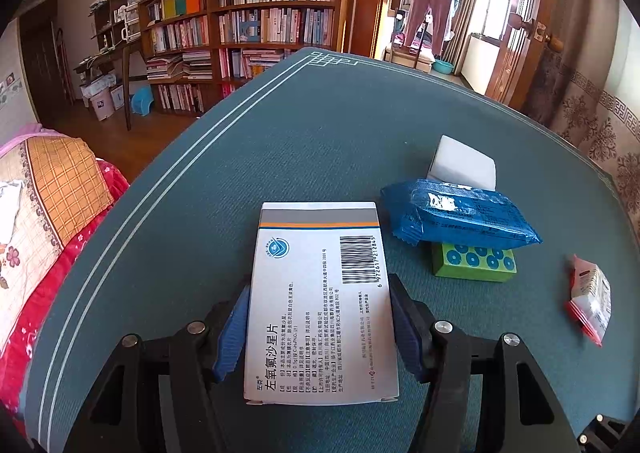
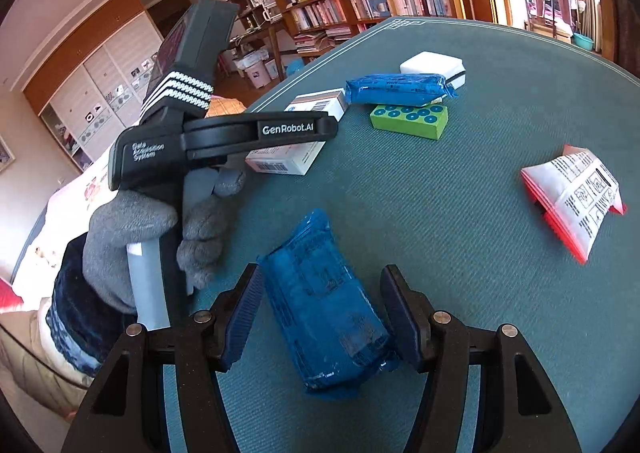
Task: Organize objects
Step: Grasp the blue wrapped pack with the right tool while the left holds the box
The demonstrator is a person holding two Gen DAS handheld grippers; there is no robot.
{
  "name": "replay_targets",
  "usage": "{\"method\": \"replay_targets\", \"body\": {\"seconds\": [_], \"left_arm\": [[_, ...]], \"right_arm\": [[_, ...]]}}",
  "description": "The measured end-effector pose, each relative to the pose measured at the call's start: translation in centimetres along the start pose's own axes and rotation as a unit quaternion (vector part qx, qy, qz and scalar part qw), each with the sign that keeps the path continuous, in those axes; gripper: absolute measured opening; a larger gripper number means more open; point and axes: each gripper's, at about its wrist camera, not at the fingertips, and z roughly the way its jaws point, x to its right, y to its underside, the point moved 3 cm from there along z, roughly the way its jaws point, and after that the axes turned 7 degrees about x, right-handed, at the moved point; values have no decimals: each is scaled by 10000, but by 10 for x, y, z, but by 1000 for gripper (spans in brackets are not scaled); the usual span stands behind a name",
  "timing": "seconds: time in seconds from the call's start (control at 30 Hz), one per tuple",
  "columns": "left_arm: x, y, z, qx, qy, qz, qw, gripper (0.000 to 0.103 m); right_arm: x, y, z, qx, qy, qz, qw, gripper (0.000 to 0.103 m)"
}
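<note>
Over table (image 1: 280, 141), left hand-held gripper (image 1: 320, 333) level, clamping medicine box (image 1: 320, 305)

A wooden bookcase (image 1: 256, 25) packed with books, maroon trousers (image 1: 430, 9) hanging by the window, a patterned quilt (image 1: 44, 205).

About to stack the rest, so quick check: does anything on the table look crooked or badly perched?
Yes. The blue packet lies slanted across the green block and overhangs it, leaning against the white block. The red-edged sachet sits alone, skewed.
</note>
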Motion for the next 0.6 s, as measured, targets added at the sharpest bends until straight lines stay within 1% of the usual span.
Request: {"method": "replay_targets", "body": {"seconds": [0.07, 0.2, 0.33, 0.47, 0.53, 0.6], "left_arm": [[0, 0, 0, 6, -14, -4, 10000, 66], [0, 1, 0, 16, -40, 22, 10000, 66], [1, 1, 1, 21, -62, 54, 10000, 66], [1, 2, 1, 24, -63, 57, 10000, 66], [1, 2, 1, 25, -52, 62, 10000, 66], [1, 2, 1, 26, -30, 67, 10000, 66]], "right_arm": [[-4, 7, -5, 20, 60, -52, 10000, 62], [-14, 14, -7, 71, 399, -366, 9985, 62], [-23, 14, 0, 72, 934, -823, 9922, 62], [-27, 11, 7, 23, 1130, -979, 9888, 61], [-29, 13, 7, 29, 1282, -1081, 9858, 57], [-30, 14, 8, 49, 1361, -1137, 9841, 47]]}}
